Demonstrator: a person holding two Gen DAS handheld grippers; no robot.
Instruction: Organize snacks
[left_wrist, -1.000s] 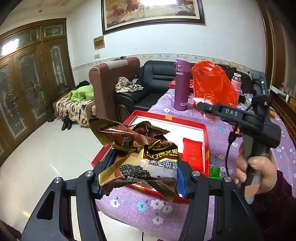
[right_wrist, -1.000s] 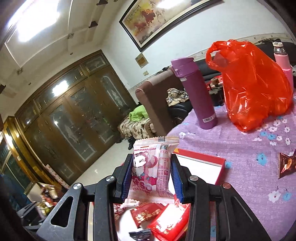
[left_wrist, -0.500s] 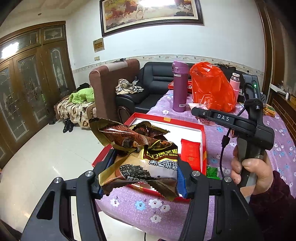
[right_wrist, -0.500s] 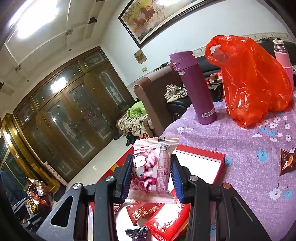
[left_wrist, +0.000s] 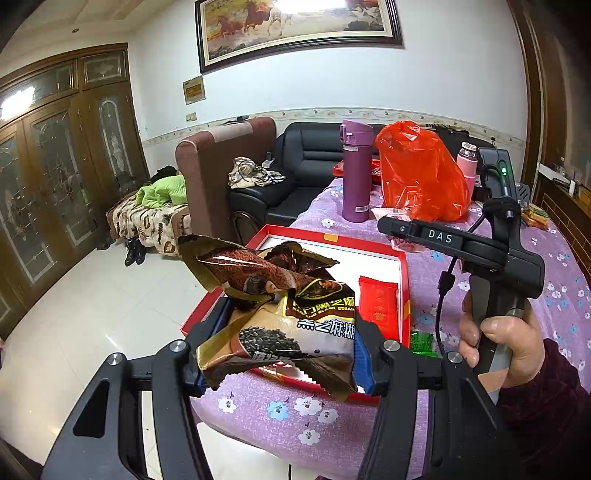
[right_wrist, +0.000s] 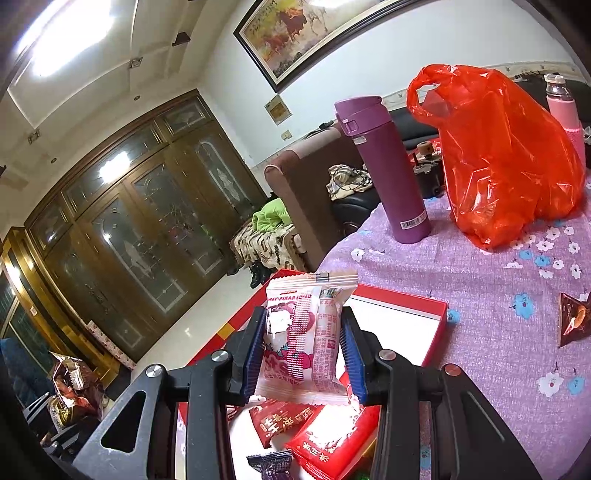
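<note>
My left gripper (left_wrist: 291, 343) is shut on a brown black-sesame snack bag (left_wrist: 280, 314) and holds it above the near edge of the red tray (left_wrist: 328, 236). A red snack packet (left_wrist: 378, 302) lies in the tray. My right gripper (right_wrist: 303, 350) is shut on a pink-and-white strawberry snack packet (right_wrist: 303, 332), held above the tray (right_wrist: 406, 299). Red packets (right_wrist: 332, 439) and a dark wrapped candy (right_wrist: 271, 463) lie in the tray below it. The right gripper also shows in the left wrist view (left_wrist: 391, 225), over the tray's right side.
A purple flask (left_wrist: 356, 170), an orange plastic bag (left_wrist: 421, 173) and a pink bottle (left_wrist: 467, 162) stand at the far end of the purple flowered tablecloth (left_wrist: 554, 280). A green candy (left_wrist: 421, 341) lies right of the tray. A brown wrapped candy (right_wrist: 572, 317) lies on the cloth.
Both grippers keep hold of their packets. The right gripper has drawn slightly nearer and lower over the tray; the left has backed off a little.
</note>
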